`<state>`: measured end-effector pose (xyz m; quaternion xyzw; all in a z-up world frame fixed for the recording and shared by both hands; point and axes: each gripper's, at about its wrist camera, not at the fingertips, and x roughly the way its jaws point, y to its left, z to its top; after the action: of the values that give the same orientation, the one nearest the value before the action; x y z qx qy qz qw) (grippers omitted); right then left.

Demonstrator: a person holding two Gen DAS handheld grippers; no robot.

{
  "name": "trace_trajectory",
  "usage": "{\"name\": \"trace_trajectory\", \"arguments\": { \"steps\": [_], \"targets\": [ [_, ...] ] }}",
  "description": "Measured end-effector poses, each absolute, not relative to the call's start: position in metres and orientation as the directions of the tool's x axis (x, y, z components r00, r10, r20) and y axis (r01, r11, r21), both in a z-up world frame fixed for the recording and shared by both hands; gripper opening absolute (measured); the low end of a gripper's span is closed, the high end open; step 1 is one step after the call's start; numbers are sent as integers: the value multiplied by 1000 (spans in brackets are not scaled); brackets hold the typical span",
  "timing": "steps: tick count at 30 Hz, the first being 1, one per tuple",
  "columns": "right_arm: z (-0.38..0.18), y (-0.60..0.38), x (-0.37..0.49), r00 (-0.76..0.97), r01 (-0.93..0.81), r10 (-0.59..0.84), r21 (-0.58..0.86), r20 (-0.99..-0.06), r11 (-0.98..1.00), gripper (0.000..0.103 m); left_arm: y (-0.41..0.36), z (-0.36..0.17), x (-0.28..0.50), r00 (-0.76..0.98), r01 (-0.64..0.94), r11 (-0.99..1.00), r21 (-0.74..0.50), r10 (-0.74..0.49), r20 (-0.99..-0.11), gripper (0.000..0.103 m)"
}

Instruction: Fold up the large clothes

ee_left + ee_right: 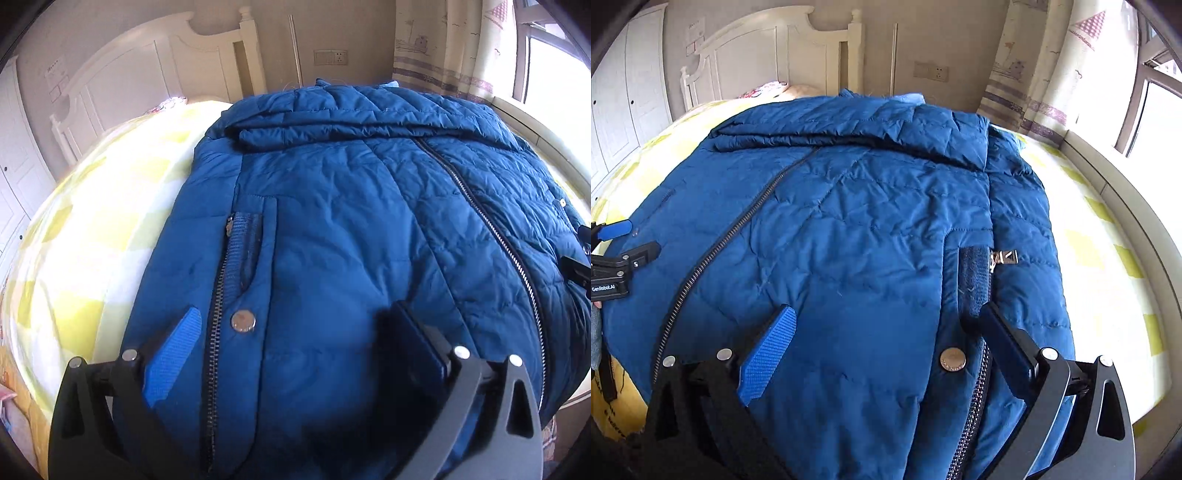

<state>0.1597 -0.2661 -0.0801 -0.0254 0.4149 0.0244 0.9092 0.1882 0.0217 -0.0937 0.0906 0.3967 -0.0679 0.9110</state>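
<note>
A large blue quilted jacket (351,221) lies front up on the bed, zipped down the middle, with a sleeve folded across its upper part. It also fills the right wrist view (849,229). My left gripper (295,325) is open, its jaws wide apart just above the jacket's bottom hem near the left pocket and a metal snap (243,321). My right gripper (886,325) is open over the hem by the right pocket zipper (1004,256) and another snap (952,360). The left gripper also shows at the left edge of the right wrist view (624,240).
The bed has a yellow and white checked cover (92,240). A white headboard (155,62) stands at the far end. A patterned curtain (1052,66) and a window (1152,103) are on the right, and white wardrobe doors (624,85) on the left.
</note>
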Motion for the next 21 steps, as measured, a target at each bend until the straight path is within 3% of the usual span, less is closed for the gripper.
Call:
{"name": "trace_trajectory", "arguments": {
  "steps": [3,5,8,10,13,16,21],
  "targets": [
    [-83,-276,149,687,-48,47,20,-725,999,97,36,-96,187,675,193,980,45,-99,-731,101],
    [-76,-270,143,680,-25,8,-12,-733,1000,97,32,-88,182,671,166,984,59,-69,-739,99],
    [-64,-256,123,743,-56,6,-52,-670,997,97,20,-74,157,698,229,973,15,-154,-700,99],
    [-69,-244,116,747,-114,56,-45,-662,992,97,1,-78,141,691,294,955,36,-186,-699,100],
    [-86,-237,113,760,-140,70,-57,-646,988,98,-24,-98,127,750,295,938,180,-110,-652,101],
    [-84,-243,112,744,-166,100,-38,-661,985,97,-12,-97,133,715,308,946,96,-164,-679,101],
    [-72,-272,92,760,-97,37,-57,-649,994,97,14,-85,119,733,290,953,88,-161,-661,101]
  ]
}}
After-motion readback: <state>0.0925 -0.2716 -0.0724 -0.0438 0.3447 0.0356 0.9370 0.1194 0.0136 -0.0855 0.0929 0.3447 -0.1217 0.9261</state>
